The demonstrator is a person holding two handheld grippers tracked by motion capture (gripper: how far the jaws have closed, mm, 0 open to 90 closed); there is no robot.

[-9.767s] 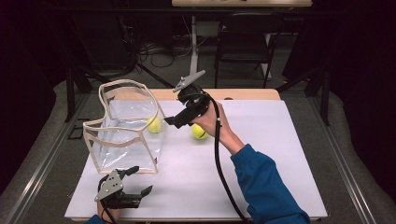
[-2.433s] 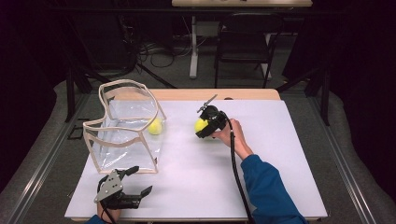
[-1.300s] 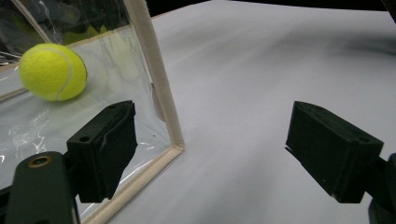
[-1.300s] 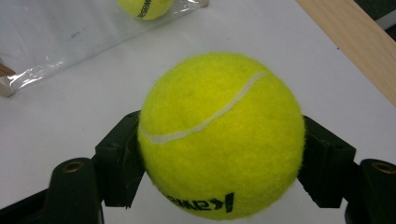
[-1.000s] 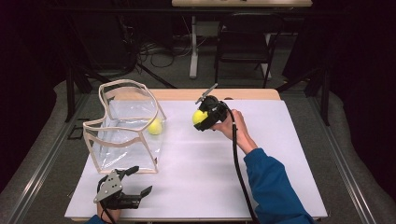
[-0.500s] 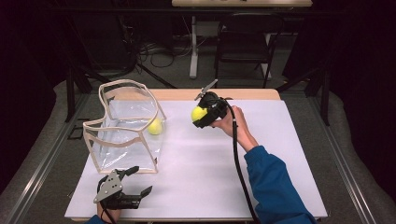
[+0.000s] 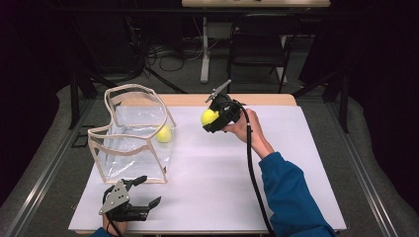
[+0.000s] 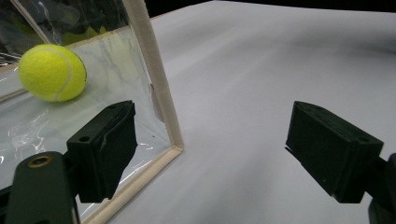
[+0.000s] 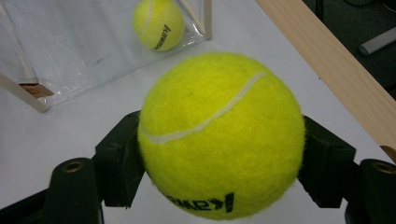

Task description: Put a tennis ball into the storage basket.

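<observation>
My right gripper (image 7: 211, 118) is shut on a yellow tennis ball (image 7: 209, 117) (image 9: 219, 135), held above the white table to the right of a clear plastic bag (image 7: 133, 133) with a tan trim. A second tennis ball (image 7: 164, 134) (image 8: 52, 72) (image 9: 158, 23) lies inside that bag near its right wall. Both black pads press the held ball's sides in the right gripper view. My left gripper (image 7: 143, 192) (image 8: 210, 154) rests at the table's front left, just in front of the bag's near corner, open with nothing between its fingers.
The white table top (image 7: 296, 163) has a wooden strip (image 7: 267, 100) along its far edge. Beyond it stand a chair and stands on a dark floor with cables. A person's blue sleeve (image 7: 291, 197) crosses the right half of the table.
The right gripper with the ball has drifted slightly toward the far side of the table and tilted a little. The left gripper has not moved.
</observation>
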